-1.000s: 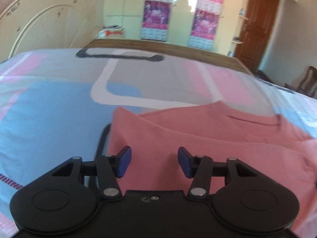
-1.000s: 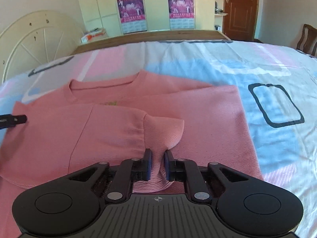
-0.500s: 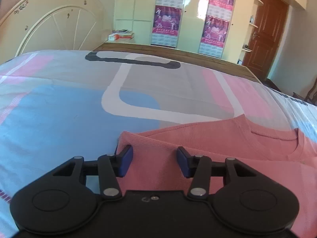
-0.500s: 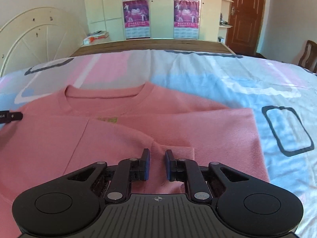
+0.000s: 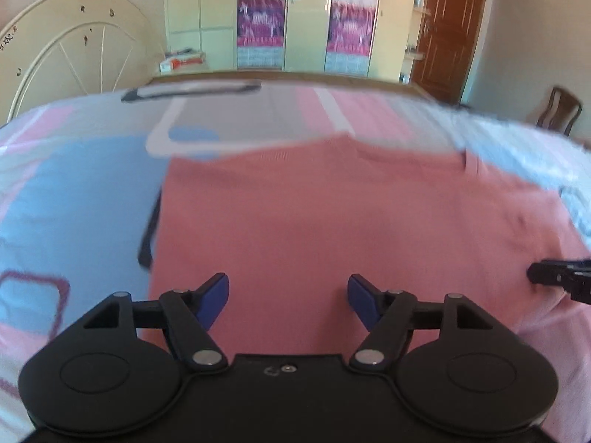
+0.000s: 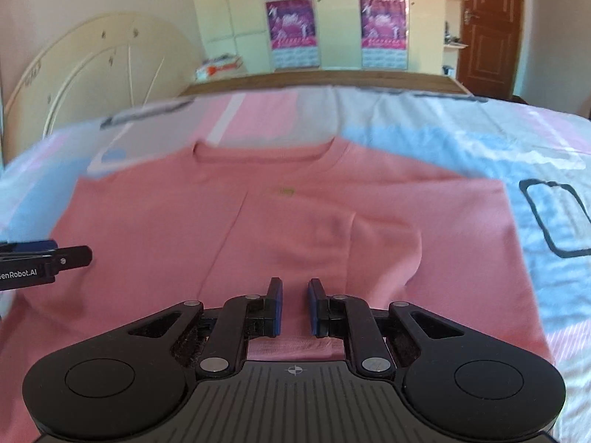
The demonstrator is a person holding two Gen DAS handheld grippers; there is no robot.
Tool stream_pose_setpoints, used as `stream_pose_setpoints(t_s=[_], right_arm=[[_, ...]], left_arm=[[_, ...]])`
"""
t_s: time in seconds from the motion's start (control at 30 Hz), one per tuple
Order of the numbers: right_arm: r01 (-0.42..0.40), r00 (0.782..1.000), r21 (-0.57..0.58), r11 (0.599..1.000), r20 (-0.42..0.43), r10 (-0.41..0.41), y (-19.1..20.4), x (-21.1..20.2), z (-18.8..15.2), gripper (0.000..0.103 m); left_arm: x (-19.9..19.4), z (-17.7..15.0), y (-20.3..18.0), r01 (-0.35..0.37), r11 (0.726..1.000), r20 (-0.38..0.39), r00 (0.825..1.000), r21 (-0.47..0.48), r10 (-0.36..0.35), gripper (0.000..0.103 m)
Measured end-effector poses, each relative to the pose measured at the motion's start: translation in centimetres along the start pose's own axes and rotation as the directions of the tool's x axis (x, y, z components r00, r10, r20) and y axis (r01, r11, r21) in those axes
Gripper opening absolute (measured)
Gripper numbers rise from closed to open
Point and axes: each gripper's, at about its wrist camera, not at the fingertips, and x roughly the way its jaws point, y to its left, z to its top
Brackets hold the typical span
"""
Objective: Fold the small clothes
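A pink knit top (image 6: pixel 295 221) lies flat on the bed, neckline away from me, with both sleeves folded in over the body. It also shows in the left wrist view (image 5: pixel 332 221). My left gripper (image 5: pixel 288 293) is open wide and empty, above the top's left part. My right gripper (image 6: pixel 294 304) hovers over the lower middle of the top, jaws narrowly apart with nothing between them. Each gripper's tip shows at the edge of the other's view: the right one (image 5: pixel 554 277) and the left one (image 6: pixel 48 258).
The bed has a bedsheet (image 5: pixel 74 203) in pink, blue and white blocks. A cream headboard (image 6: pixel 92 74) stands at the left. Wardrobes with posters (image 6: pixel 291 29) and a brown door (image 6: pixel 487 33) are behind. A wooden chair (image 5: pixel 559 110) is at the far right.
My right gripper has let go of the folded sleeve and drawn back. The sleeve now lies flat. My left gripper has moved right and back over the top, still open.
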Motion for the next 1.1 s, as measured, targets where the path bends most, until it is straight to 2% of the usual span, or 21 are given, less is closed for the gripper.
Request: stream_pose_setpoints(t_s=[0.1, 0.27, 0.37, 0.43, 0.47, 0.57, 0.67, 0.83, 0.97, 1.03, 1.1], right_arm=[[0.009, 1.0, -0.037, 0.999, -0.016, -0.01, 0.0, 0.7, -0.7, 0.014], [0.012, 1.0, -0.033, 0.999, -0.011, -0.012, 0.5, -0.4, -0.1, 0.018], [0.005, 1.0, -0.067, 0.998, 0.005, -0.004, 1.4, -0.7, 0.2, 0.023], [0.021, 1.0, -0.102, 0.995, -0.022, -0.023, 1.7, -0.1, 0.1, 0.024], [0.042, 0.998, -0.12, 0.992, -0.047, -0.048, 1.6, 0.6, -0.3, 0.024], [0.008, 0.999, -0.108, 0.994, -0.044, -0.013, 0.6, 0.6, -0.5, 0.024], [0.028, 0.999, -0.126, 0.992, -0.041, -0.033, 0.3, 0.1, -0.5, 0.024], [0.016, 0.999, -0.129, 0.991, -0.037, -0.021, -0.7, -0.7, -1.0, 0.024], [-0.009, 0.999, -0.113, 0.994, -0.042, 0.004, -0.8, -0.9, -0.8, 0.027], [-0.045, 0.999, -0.099, 0.994, -0.019, 0.043, -0.8, -1.6, -0.6, 0.03], [-0.081, 0.997, -0.097, 0.992, -0.002, 0.081, -0.6, -2.2, -0.6, 0.032]], left_arm=[[0.6, -0.5, 0.3, -0.024, 0.999, -0.001, 1.0, -0.027, 0.024, 0.079], [0.6, -0.3, -0.1, -0.049, 0.998, -0.015, 0.999, -0.033, 0.049, 0.078], [0.7, -0.4, -0.2, -0.06, 0.998, -0.01, 0.998, -0.035, 0.06, 0.079], [0.7, -0.5, -0.3, -0.067, 0.997, -0.008, 0.998, -0.036, 0.067, 0.081], [0.8, -0.5, -0.3, -0.07, 0.997, -0.008, 0.998, -0.035, 0.07, 0.081], [0.8, -0.6, -0.4, -0.076, 0.996, -0.008, 0.997, -0.039, 0.076, 0.085], [0.9, -0.6, -0.3, -0.083, 0.996, -0.008, 0.997, -0.041, 0.083, 0.087], [0.9, -0.6, -0.4, -0.105, 0.994, -0.011, 0.994, -0.042, 0.105, 0.091], [0.7, -0.3, -0.9, -0.132, 0.99, -0.03, 0.991, -0.046, 0.131, 0.091], [0.2, -0.2, -1.3, -0.15, 0.988, -0.029, 0.988, -0.045, 0.149, 0.083], [-0.8, -0.4, -1.9, -0.159, 0.986, -0.019, 0.987, -0.048, 0.158, 0.08]])
